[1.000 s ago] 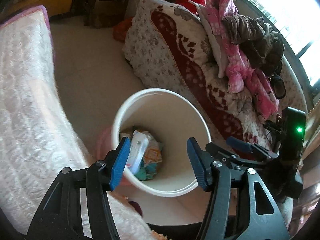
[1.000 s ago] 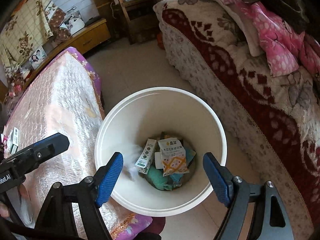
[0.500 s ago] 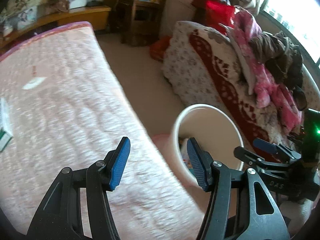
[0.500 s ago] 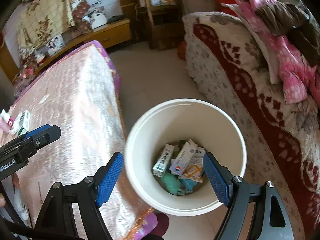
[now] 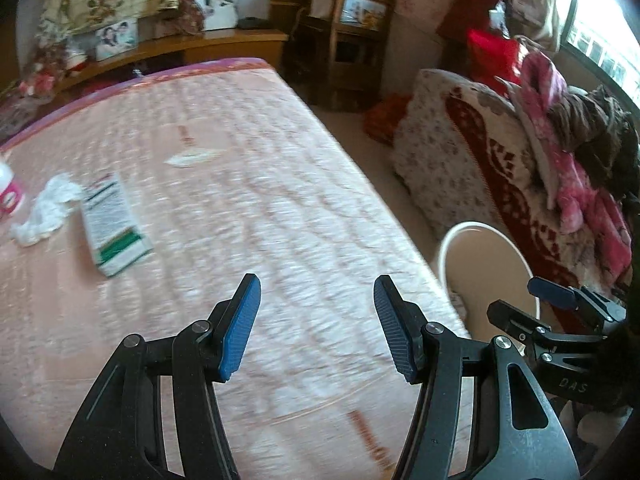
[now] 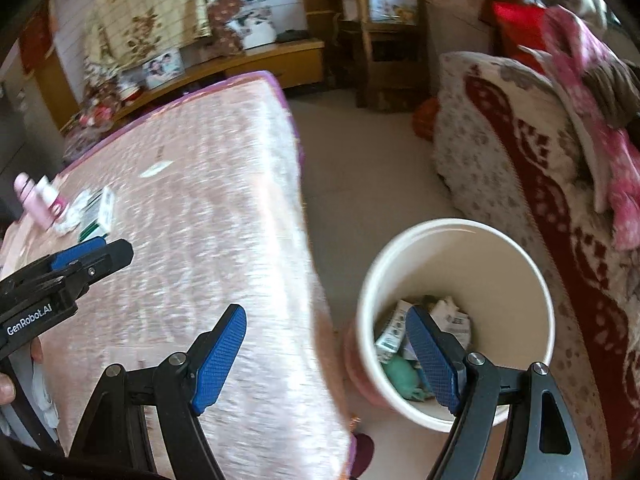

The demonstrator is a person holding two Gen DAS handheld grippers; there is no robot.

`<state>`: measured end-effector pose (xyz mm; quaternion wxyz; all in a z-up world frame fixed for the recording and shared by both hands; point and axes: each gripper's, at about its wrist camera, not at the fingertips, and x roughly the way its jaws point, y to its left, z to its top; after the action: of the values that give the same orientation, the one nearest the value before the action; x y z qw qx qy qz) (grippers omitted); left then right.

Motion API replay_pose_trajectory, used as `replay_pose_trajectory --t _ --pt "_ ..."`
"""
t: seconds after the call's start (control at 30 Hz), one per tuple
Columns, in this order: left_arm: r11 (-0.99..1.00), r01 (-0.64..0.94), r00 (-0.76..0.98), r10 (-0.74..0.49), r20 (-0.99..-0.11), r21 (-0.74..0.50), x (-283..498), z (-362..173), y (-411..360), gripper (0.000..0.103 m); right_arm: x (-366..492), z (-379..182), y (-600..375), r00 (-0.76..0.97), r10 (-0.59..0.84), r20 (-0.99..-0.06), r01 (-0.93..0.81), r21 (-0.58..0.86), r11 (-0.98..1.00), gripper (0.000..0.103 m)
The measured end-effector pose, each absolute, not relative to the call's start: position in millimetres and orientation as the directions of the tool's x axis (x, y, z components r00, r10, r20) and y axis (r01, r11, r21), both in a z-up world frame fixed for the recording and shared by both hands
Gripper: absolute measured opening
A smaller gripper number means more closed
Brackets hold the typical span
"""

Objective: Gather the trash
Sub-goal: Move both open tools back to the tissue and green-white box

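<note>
On the pink bed cover [image 5: 280,208] lie a white and green carton [image 5: 114,226], a crumpled tissue [image 5: 44,210], a small white wrapper [image 5: 192,157] and, at the far left edge, a pink and white bottle [image 5: 8,196]. My left gripper [image 5: 318,300] hangs open and empty above the cover, well short of them. My right gripper [image 6: 324,356] is open and empty over the bed's edge, beside the white bucket [image 6: 520,248]. In the bucket lies trash [image 6: 400,332] of boxes and wrappers. The carton [image 6: 100,216] and bottle [image 6: 38,200] also show far left.
A sofa with a red-patterned blanket [image 6: 520,168] and piled clothes [image 5: 560,120] stands right of the bucket. A strip of bare floor [image 6: 360,168] runs between bed and sofa. A wooden cabinet [image 5: 200,44] and a shelf unit [image 5: 352,32] stand behind.
Both views have swung left from above the bucket to over the bed. The bucket now sits at the right, and the carton, tissue and bottle have come into sight. Both jaws keep the same width.
</note>
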<state>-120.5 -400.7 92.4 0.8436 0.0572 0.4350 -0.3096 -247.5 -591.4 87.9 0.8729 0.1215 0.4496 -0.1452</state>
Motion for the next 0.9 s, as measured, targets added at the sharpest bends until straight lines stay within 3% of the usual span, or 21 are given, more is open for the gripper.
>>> replay_pose_trajectory --t 0.47,0.9 --pt "0.894 0.417 0.502 -0.374 -0.780 -0.160 -81 87 -270 0.057 -190 85 -509 0.567 -0.042 -0.823 0.208 0.094 0.974 0.080" --pt "0.939 0.289 0.520 -0.318 -0.792 -0.188 -16 81 -184 0.058 -92 72 -418 0.553 0.149 -0.820 0.005 0.182 0.983 0.080"
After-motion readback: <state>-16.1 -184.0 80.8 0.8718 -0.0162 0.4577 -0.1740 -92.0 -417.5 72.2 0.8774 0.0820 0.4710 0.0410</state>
